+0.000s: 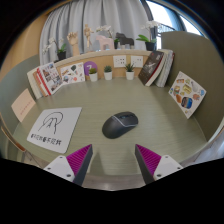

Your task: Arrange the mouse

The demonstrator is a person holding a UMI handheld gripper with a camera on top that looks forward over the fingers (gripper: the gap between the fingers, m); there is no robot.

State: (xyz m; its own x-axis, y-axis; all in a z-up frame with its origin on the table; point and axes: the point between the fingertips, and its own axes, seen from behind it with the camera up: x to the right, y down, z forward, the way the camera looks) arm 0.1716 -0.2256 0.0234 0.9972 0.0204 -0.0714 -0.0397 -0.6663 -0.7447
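A dark grey computer mouse (120, 124) lies on the pale green desk (110, 100), just ahead of my fingers and a little right of the middle line between them. A white mouse mat with black printing (54, 126) lies flat to the left of the mouse, apart from it. My gripper (113, 160) is open and empty; its two magenta pads (80, 159) stand wide apart, with bare desk between them. The mouse sits beyond the fingertips, not between them.
At the back of the desk stand books and cards (48, 78), small potted plants (91, 71), and a shelf with figurines (100, 42). Leaning picture cards (187, 94) line the right side. A white paper (24, 104) lies far left.
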